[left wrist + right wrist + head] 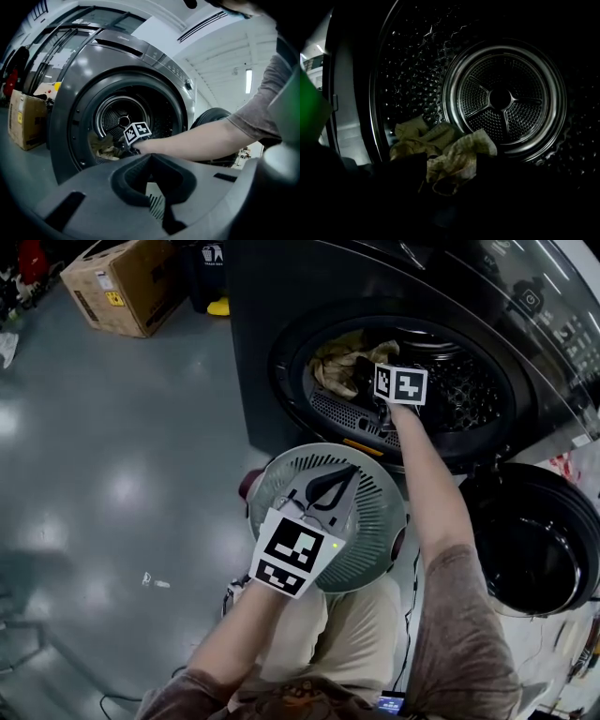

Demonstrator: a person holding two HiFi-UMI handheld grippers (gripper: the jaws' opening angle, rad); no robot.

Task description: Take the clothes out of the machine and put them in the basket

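A heap of tan and beige clothes (342,360) lies at the left of the machine's open drum (459,381). My right gripper (447,164) reaches in through the door opening, its marker cube (400,383) just right of the heap. Its dark jaws stand apart, with a bunched checked cloth (461,157) between them. My left gripper (330,486) is shut on the rim of a round grey-green slotted basket (375,521), held in front of the machine. In the left gripper view a slotted piece of the basket (153,200) shows between the jaws.
The machine's round door (539,549) hangs open at the right, close to the basket. A cardboard box (122,282) and a yellow object (218,306) stand on the grey floor at the back left. The person's knees are under the basket.
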